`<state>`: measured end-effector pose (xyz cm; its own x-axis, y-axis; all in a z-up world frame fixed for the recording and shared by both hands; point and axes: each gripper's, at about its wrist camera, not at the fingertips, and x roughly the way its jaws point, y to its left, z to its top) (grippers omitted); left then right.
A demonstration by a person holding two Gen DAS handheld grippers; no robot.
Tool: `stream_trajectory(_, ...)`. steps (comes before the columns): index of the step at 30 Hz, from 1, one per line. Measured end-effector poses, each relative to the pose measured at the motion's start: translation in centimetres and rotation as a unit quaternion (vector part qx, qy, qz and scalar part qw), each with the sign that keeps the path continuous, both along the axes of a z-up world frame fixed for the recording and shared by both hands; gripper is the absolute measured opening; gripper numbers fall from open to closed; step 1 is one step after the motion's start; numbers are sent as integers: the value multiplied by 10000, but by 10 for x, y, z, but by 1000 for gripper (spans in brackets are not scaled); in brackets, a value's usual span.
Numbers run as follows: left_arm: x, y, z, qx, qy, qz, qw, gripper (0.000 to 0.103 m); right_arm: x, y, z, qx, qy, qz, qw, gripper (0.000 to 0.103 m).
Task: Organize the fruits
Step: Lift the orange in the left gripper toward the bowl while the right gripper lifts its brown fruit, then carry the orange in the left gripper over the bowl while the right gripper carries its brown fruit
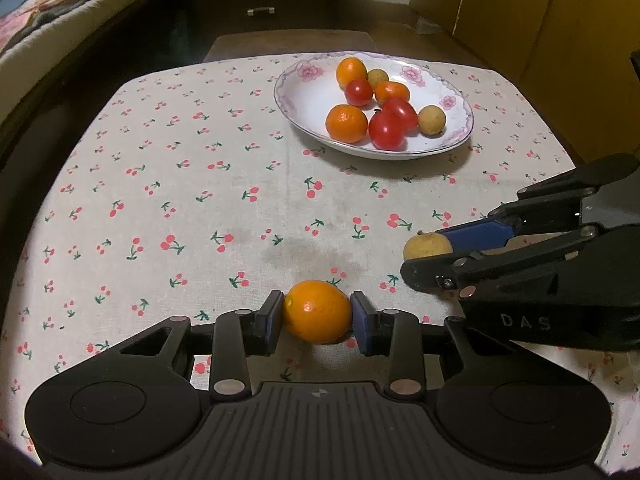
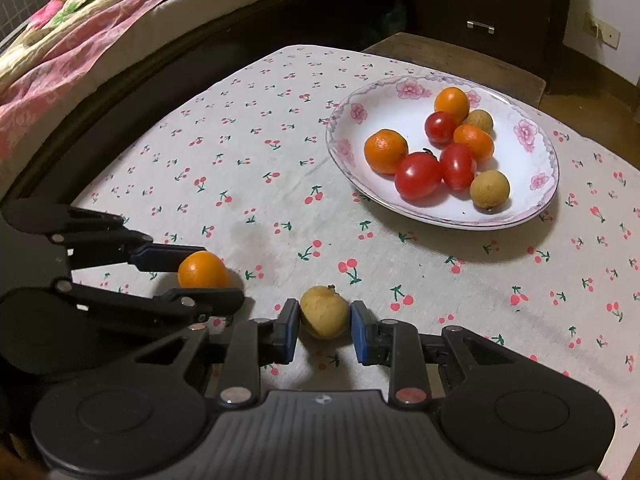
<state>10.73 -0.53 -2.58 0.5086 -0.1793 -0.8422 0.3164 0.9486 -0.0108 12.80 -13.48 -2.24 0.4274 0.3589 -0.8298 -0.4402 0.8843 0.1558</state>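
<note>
Left claw pinches a small, smooth orange citrus fruit across its middle; right claw has closed on a soft-skinned tan longan. Both look light, bruisable.

Cherry-print tablecloth covering the table; bed with floral bedding along one side; dark drawer unit beyond; yellow cabinet.
</note>
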Motion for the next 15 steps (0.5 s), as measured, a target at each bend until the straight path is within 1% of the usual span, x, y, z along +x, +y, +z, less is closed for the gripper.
stream_trajectory(7,3,-6,4,7,-40,22,10000,44,0,-6,6,4,-77,-64,10000,28)
stream_trajectory(15,11,-17,14,-3,-152,9,9999,44,4,-19,15,62,-191,-297,9994,28)
